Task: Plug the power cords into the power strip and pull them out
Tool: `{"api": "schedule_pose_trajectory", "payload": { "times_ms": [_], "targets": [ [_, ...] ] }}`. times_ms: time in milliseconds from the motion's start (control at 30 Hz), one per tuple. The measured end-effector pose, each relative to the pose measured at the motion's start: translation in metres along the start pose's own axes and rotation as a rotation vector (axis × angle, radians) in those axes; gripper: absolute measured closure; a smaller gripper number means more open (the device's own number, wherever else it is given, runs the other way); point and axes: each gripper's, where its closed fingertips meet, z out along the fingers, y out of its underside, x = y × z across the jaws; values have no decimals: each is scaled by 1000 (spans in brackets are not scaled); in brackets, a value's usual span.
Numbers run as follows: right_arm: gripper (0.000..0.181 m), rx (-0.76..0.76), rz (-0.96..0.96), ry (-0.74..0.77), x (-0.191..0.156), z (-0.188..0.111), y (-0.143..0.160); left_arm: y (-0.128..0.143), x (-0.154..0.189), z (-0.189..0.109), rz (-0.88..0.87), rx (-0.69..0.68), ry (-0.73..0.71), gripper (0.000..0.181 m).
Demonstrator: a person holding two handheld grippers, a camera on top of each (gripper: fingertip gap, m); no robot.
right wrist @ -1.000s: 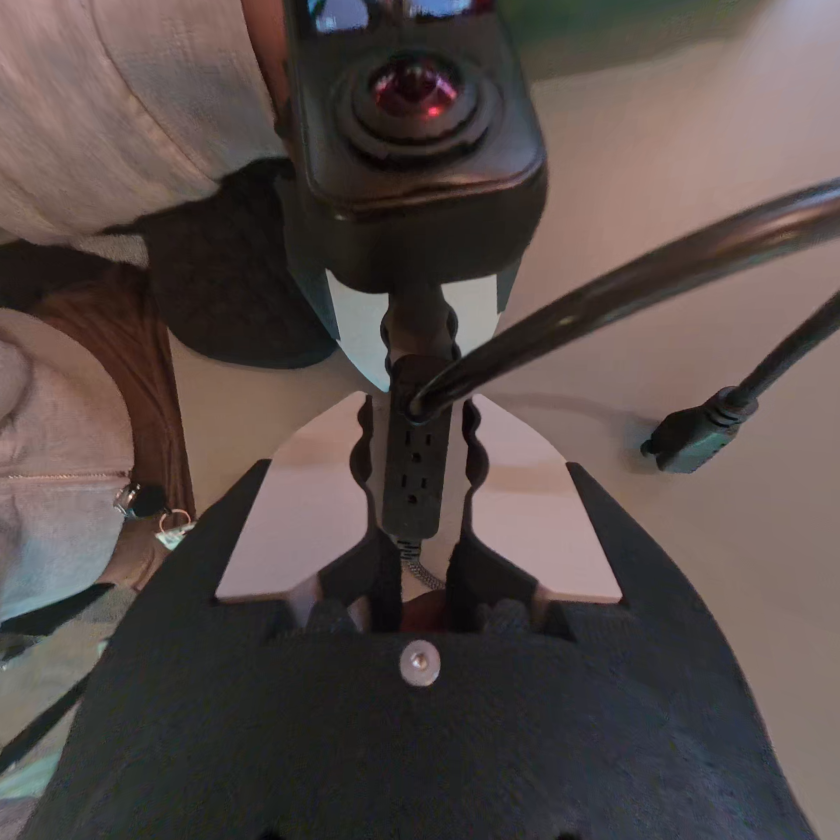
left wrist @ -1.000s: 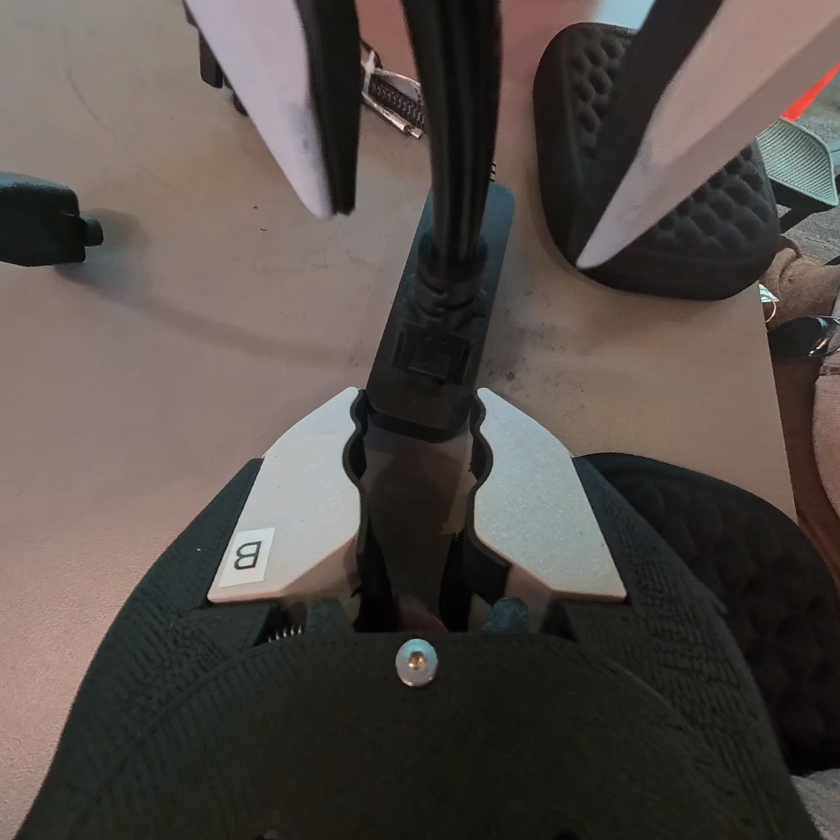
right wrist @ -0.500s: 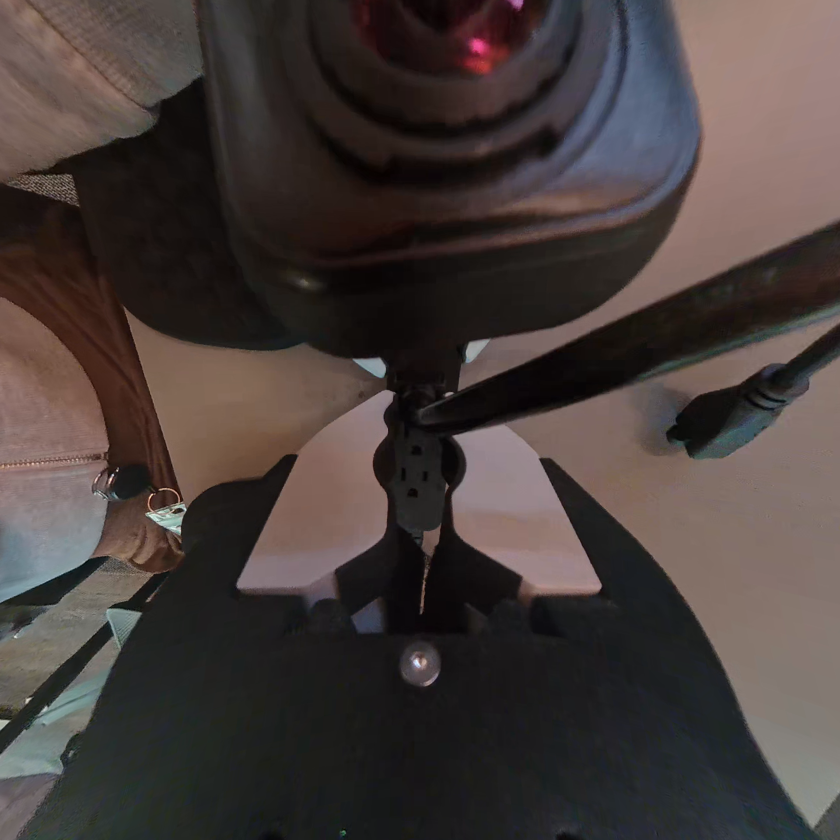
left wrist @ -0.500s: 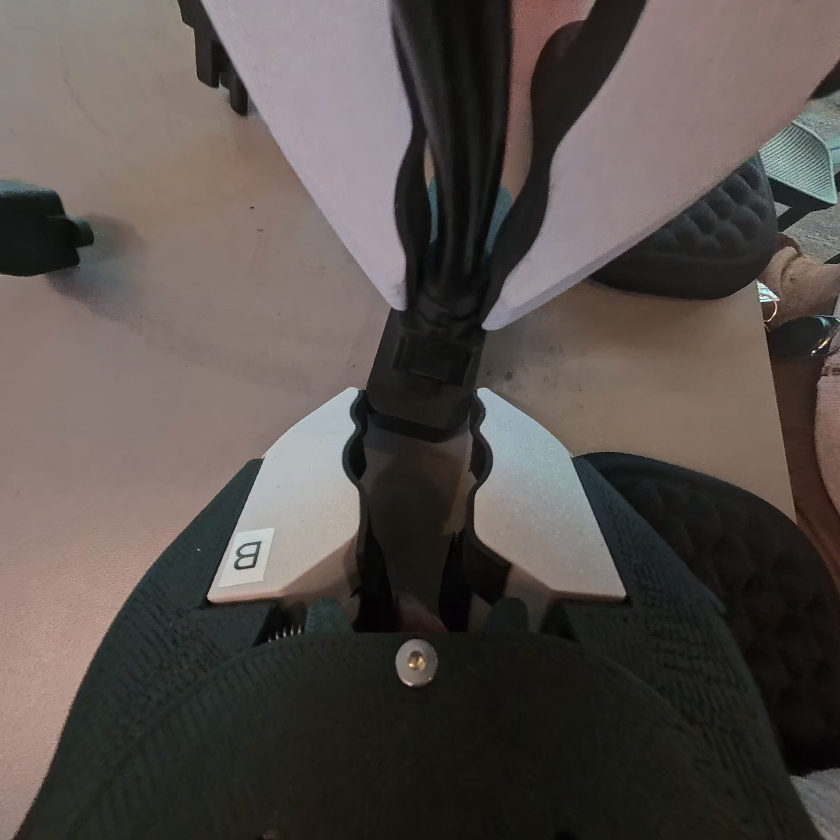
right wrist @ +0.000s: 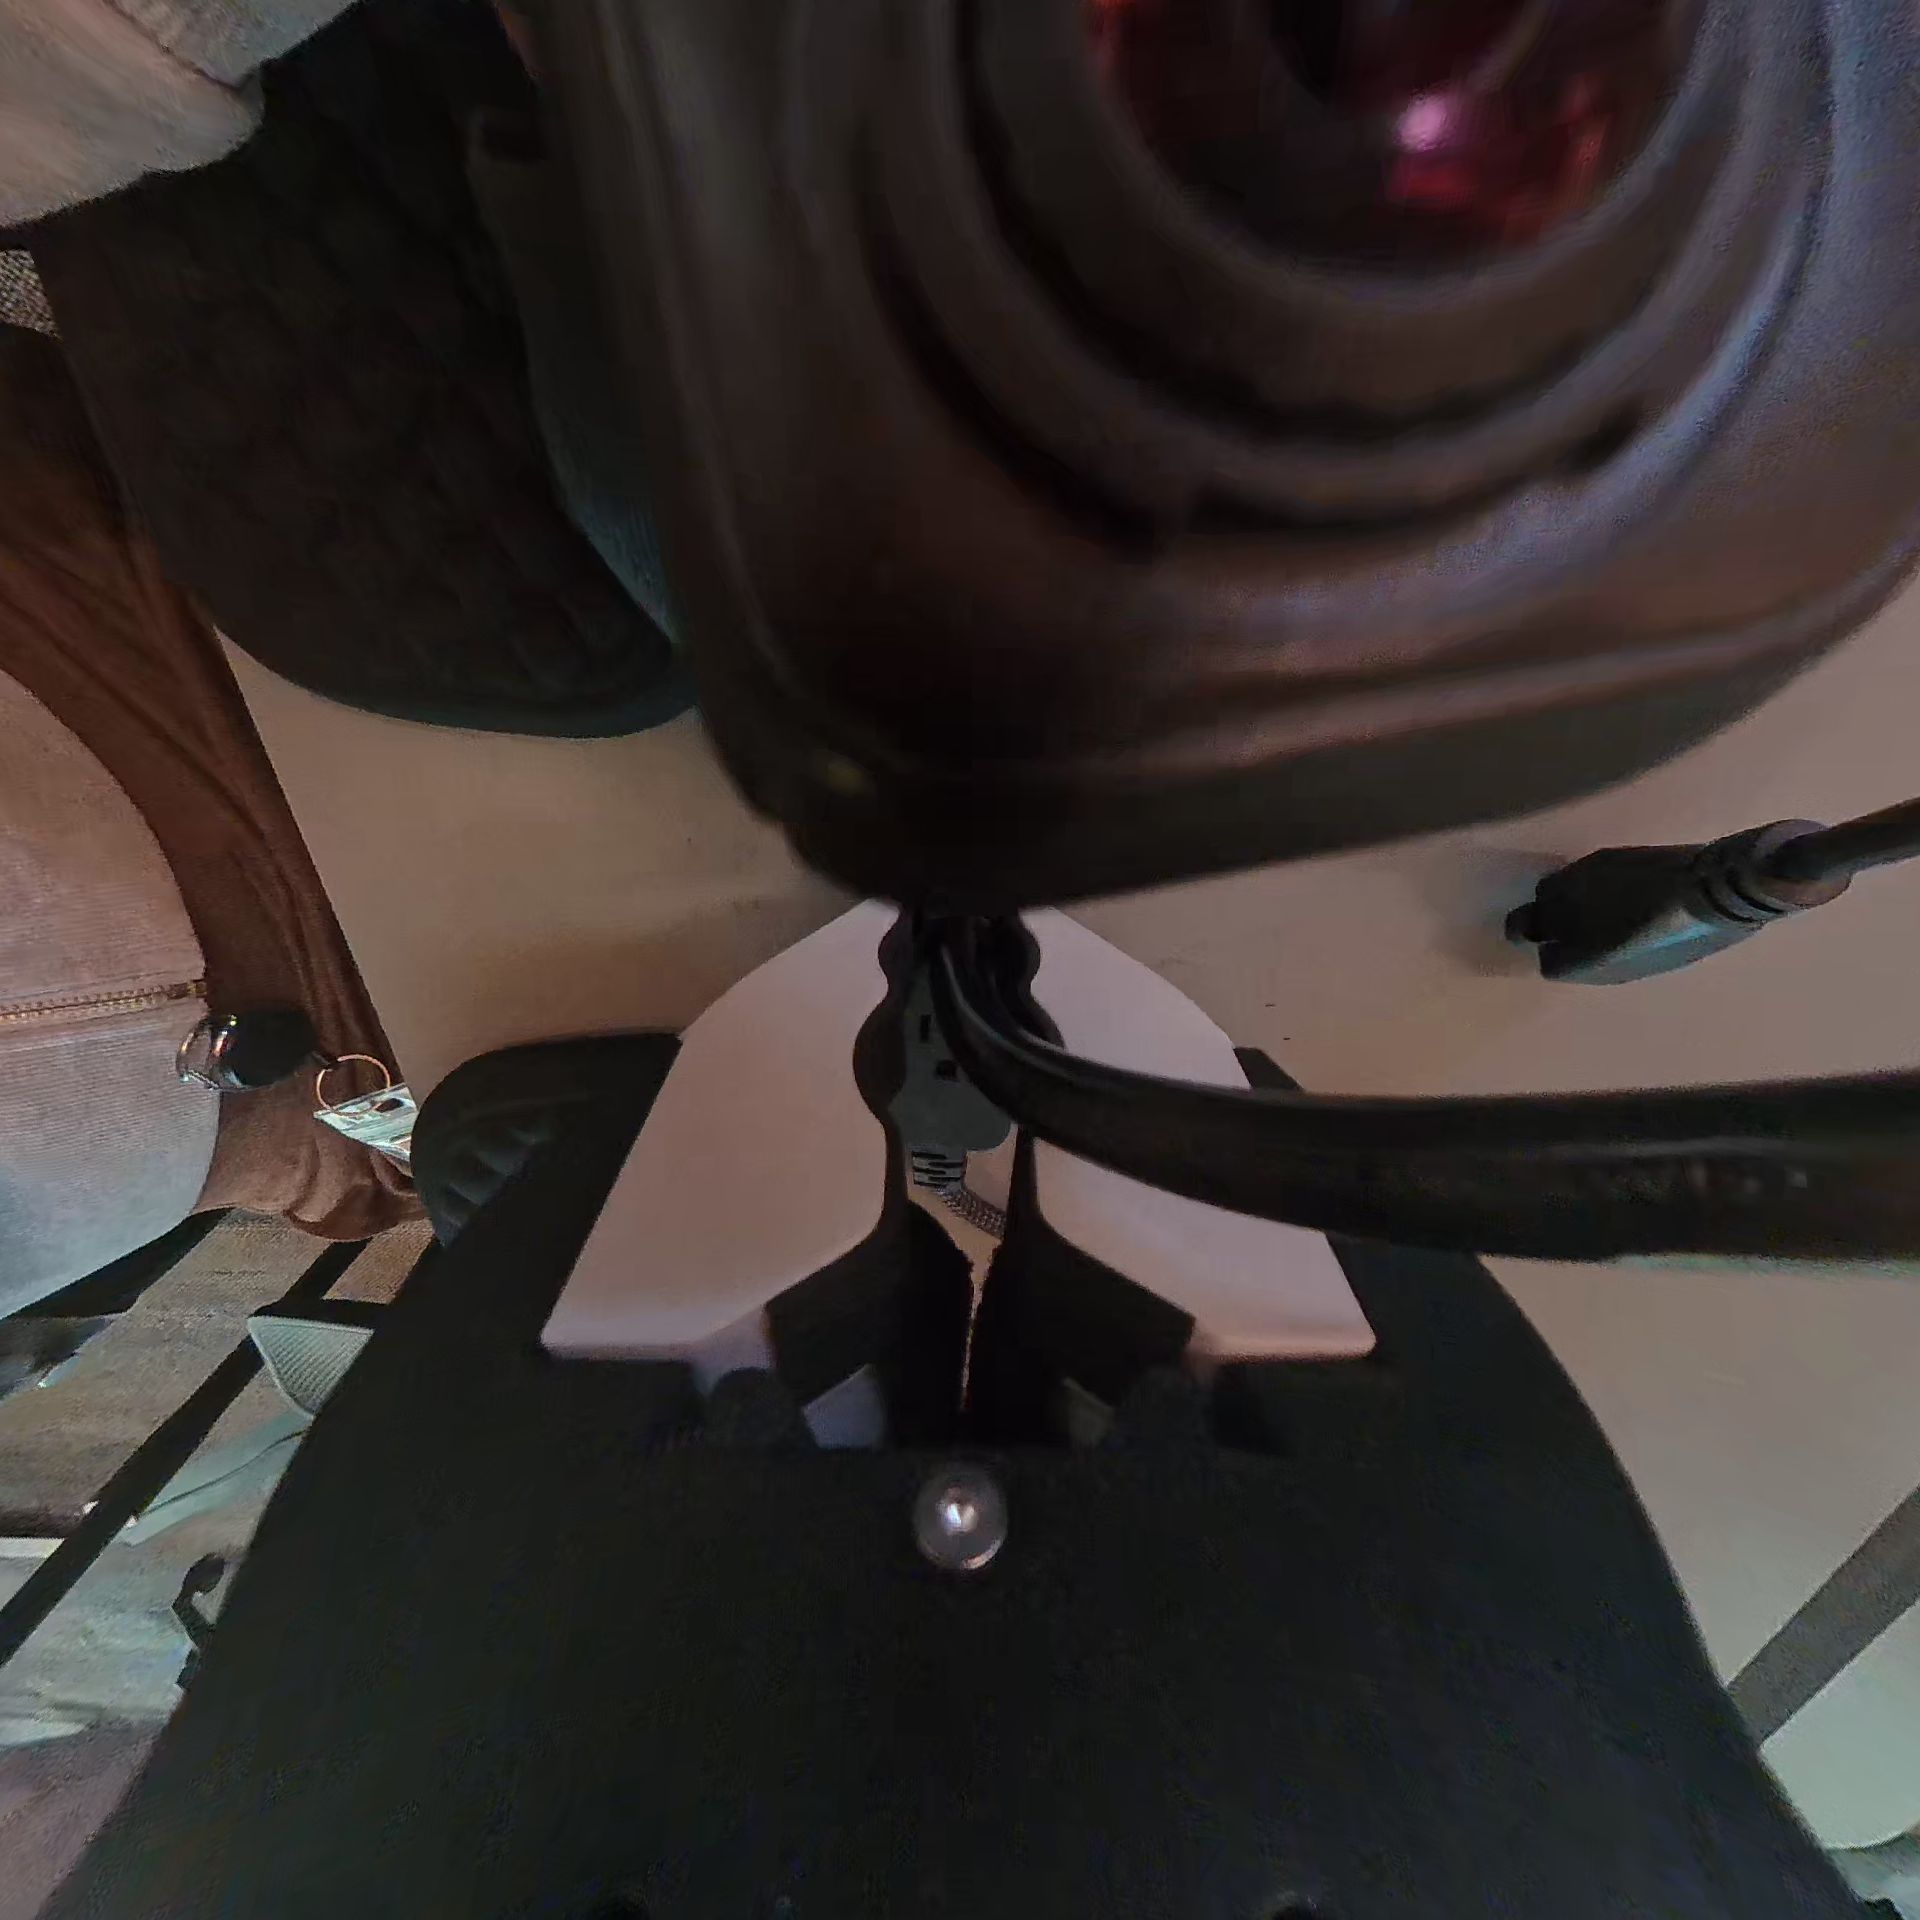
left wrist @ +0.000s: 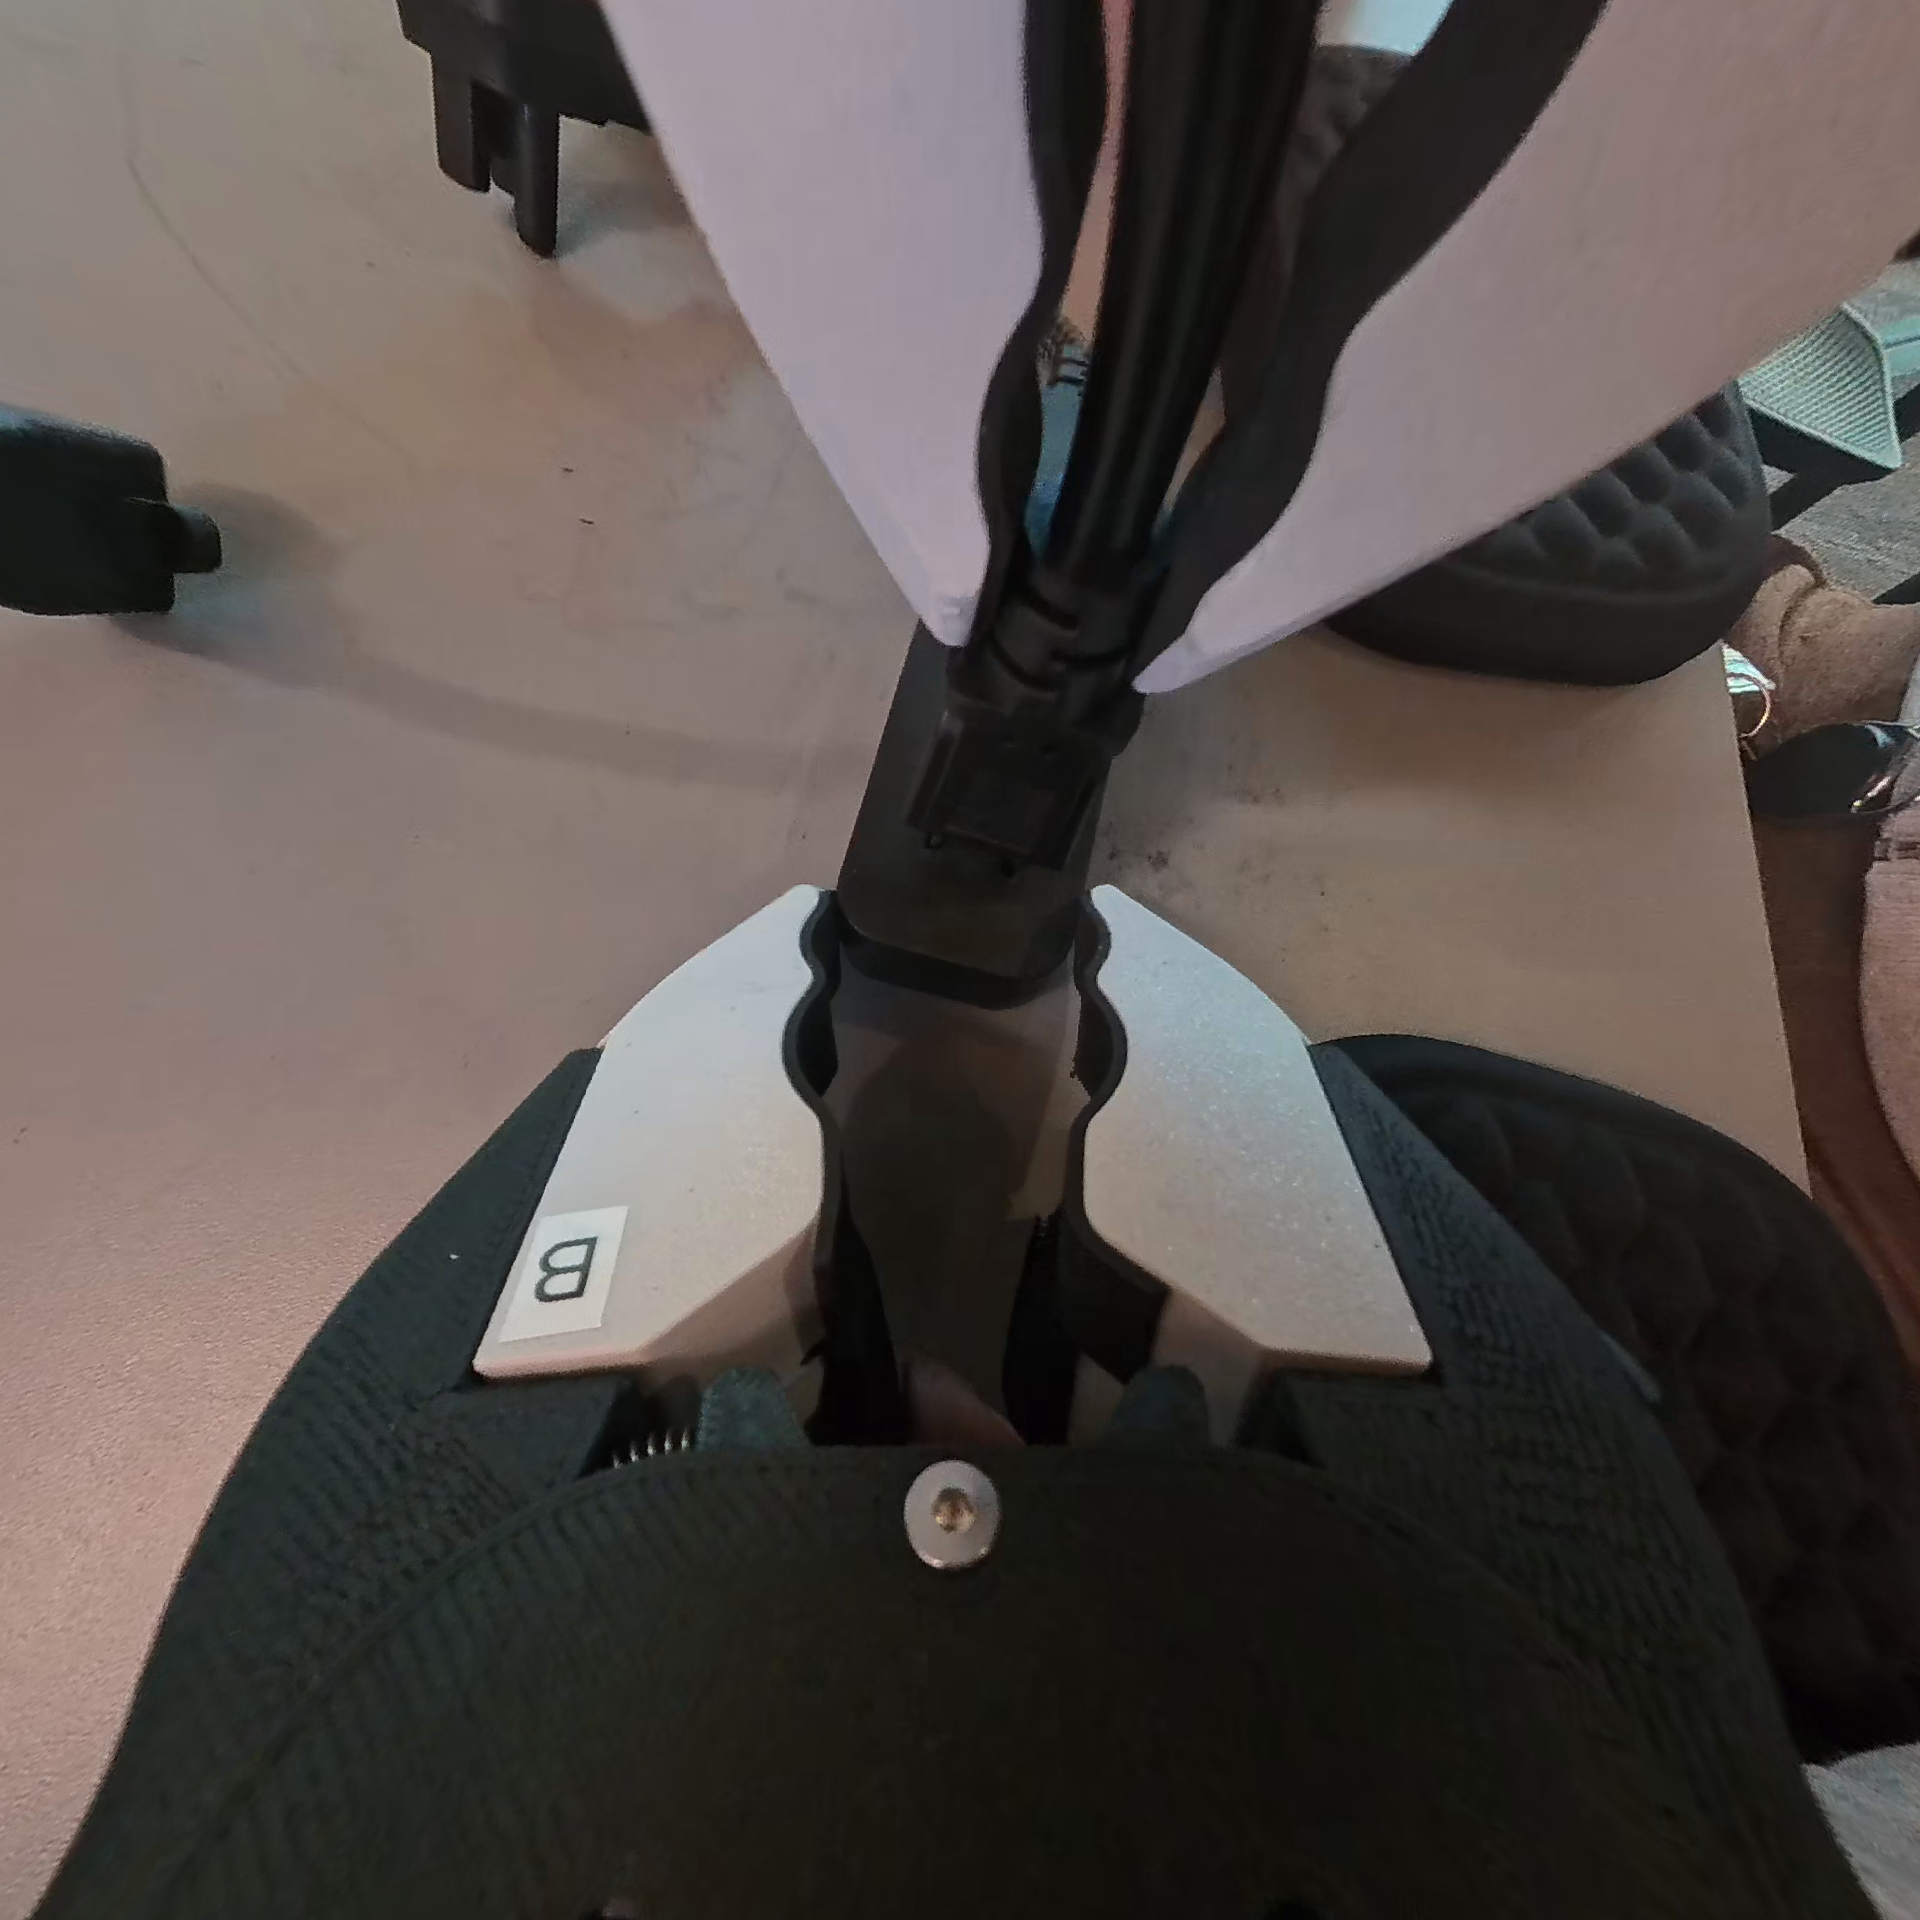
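A black power strip (left wrist: 891, 821) lies on the beige table. My left gripper (left wrist: 956, 920) is shut on its near end. A black plug (left wrist: 1013, 774) sits in the strip, and its thick black cord (left wrist: 1143, 312) rises from it. My right gripper (left wrist: 1055, 649), with white fingers, comes down from above and is shut on the neck of the plug. In the right wrist view my right gripper (right wrist: 956, 961) clamps the cord (right wrist: 1455, 1164) just above the strip (right wrist: 928, 1086). The left gripper's camera (right wrist: 1247, 416) fills the top of that view and hides the plug.
A loose black plug (left wrist: 83, 530) lies on the table to the left and also shows in the right wrist view (right wrist: 1642, 914). Another black plug (left wrist: 499, 125) lies at the far left. Black quilted pads (left wrist: 1558, 582) sit on the right by the table edge (left wrist: 1756, 935). A person's clothing (right wrist: 94, 1039) is close. Some 6 centimetres of space lies between my two pairs of fingers.
My right gripper was open over the cord, then came down and shut on the plug's neck. It now sits closer to the left gripper. The left gripper and strip have not moved.
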Motion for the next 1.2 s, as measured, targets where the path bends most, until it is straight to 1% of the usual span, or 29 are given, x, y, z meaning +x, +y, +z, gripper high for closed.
{"api": "schedule_pose_trajectory", "payload": {
  "times_ms": [67, 200, 367, 500, 567, 667, 833, 967, 1100, 1200],
  "targets": [
    [166, -6, -2, 1, 0, 0, -2, 0, 0, 0, -3, 0, 2, 138],
    [166, -14, 11, -3, 0, 0, 3, 0, 0, 0, -1, 0, 0, 137],
    [165, -51, -9, 13, -1, 1, -2, 0, 0, 0, -3, -1, 2, 137],
    [166, -29, 6, 6, -1, 0, 2, 0, 0, 0, -4, 0, 0, 138],
    [166, -26, 9, -6, 0, 1, 0, 0, 0, 0, -6, 0, 2, 138],
    [167, -54, -24, 20, -1, 1, -5, 0, 0, 0, -7, 0, 3, 138],
    [166, 23, 10, -6, -1, 1, 1, 0, 0, 0, -6, 0, 2, 138],
    [166, 15, -7, 32, -2, 2, -5, 0, 0, 0, -10, 0, 8, 137],
    [166, 73, 21, 14, -1, 2, 1, 0, 1, 0, -8, 0, 4, 137],
    [166, 4, -1, 21, -1, 2, -4, 0, 1, 0, -12, -1, 9, 137]
  ]
}}
